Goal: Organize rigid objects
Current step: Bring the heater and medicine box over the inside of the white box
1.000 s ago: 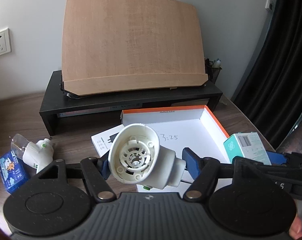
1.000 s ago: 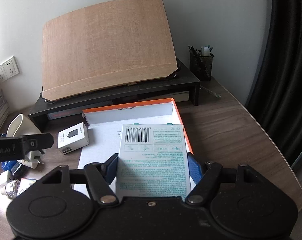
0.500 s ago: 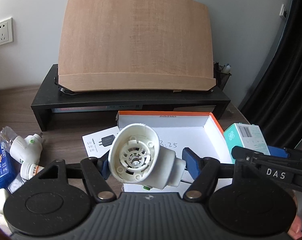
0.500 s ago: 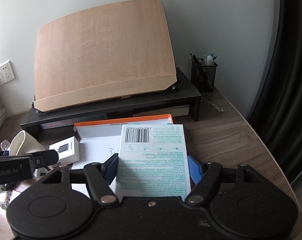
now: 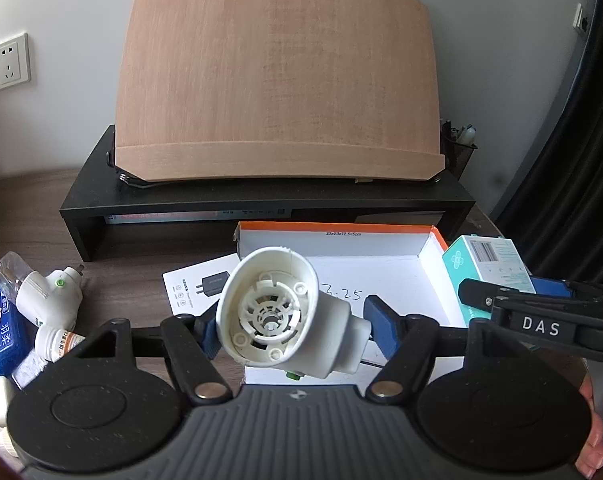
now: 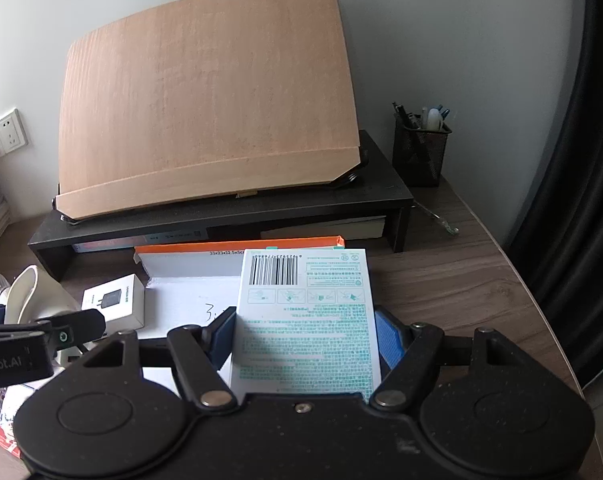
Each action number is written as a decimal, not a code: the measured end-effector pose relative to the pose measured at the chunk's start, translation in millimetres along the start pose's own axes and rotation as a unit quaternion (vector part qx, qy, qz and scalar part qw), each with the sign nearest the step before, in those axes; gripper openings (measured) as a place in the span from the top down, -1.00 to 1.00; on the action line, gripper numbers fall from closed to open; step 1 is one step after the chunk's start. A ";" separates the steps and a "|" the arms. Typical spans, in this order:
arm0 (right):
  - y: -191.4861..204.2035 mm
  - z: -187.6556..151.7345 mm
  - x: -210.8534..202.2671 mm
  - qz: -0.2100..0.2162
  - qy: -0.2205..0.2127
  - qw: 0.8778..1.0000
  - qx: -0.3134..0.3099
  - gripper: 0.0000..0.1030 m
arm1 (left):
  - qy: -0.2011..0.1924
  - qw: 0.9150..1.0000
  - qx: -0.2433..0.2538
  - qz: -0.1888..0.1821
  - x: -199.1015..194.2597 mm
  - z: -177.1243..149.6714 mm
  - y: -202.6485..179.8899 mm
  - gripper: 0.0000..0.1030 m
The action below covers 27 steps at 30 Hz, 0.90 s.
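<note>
The orange-rimmed box (image 5: 431,242) lies open from above; the black riser (image 5: 261,204) blocks behind.

Tray (image 5: 333,242) before riser (image 5: 261,204); charger box (image 5: 199,286) left; pen holder (image 6: 419,156) apparently right of riser.

Readable stuff on the boxes and claws

Orange tray (image 5: 341,229) wall reads "33x23x12.5x5cm", floor has handwritten "3.25"; right claw (image 5: 541,326) says "DAS", left claw (image 6: 5,364) "obot.AI".

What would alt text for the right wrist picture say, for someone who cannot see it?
The right tongs grip a white and teal box with a barcode, held over an open orange-edged tray on a wooden desk. Behind stands a slanted wooden board on a black shelf.
</note>
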State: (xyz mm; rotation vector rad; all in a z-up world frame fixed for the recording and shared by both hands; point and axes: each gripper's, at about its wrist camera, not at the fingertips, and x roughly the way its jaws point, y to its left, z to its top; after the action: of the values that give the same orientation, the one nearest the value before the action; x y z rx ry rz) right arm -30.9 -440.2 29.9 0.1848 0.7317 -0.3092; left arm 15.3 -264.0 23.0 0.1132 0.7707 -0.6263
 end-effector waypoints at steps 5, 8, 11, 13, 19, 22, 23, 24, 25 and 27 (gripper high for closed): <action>-0.3 3.2 9.7 0.010 0.004 1.000 -0.007 -0.63 | 0.002 1.000 -0.007 0.007 5.4 0.4 -1.7 -0.40; -0.5 6.0 15.2 0.014 0.006 1.000 -0.012 -0.63 | 0.003 1.000 -0.009 0.014 7.7 -0.5 -2.7 -0.40; -0.5 8.3 20.5 0.019 0.010 1.000 -0.013 -0.63 | 0.005 1.000 -0.011 0.018 9.7 -1.2 -3.8 -0.40; 0.5 9.5 23.6 0.022 0.012 1.000 -0.014 -0.63 | 0.006 1.000 -0.010 0.022 10.8 -1.4 -4.7 -0.40; 3.3 12.0 32.8 0.027 0.018 0.999 -0.021 -0.63 | 0.007 0.999 -0.012 0.029 14.0 -0.8 -6.1 -0.40; 4.7 12.5 37.8 0.028 0.024 0.999 -0.023 -0.63 | 0.012 0.999 -0.014 0.029 16.9 -2.2 -6.0 -0.40; 5.3 12.6 39.3 0.028 0.026 0.999 -0.024 -0.63 | 0.013 0.999 -0.013 0.029 17.7 -2.9 -6.3 -0.40; 6.0 12.6 40.6 0.028 0.027 0.999 -0.025 -0.63 | 0.014 0.999 -0.012 0.029 18.4 -3.5 -6.6 -0.40; 7.3 12.6 41.6 0.028 0.029 0.999 -0.026 -0.63 | 0.015 0.999 -0.011 0.029 19.1 -3.8 -7.0 -0.40; 8.4 12.8 43.6 0.027 0.031 0.999 -0.027 -0.63 | 0.016 0.999 -0.010 0.028 20.7 -4.1 -7.6 -0.40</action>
State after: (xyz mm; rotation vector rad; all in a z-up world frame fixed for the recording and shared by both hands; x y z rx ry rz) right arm 10.6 -445.1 10.1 0.1641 0.7933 -0.2334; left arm 19.7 -279.0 6.9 0.1261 0.8030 -0.5652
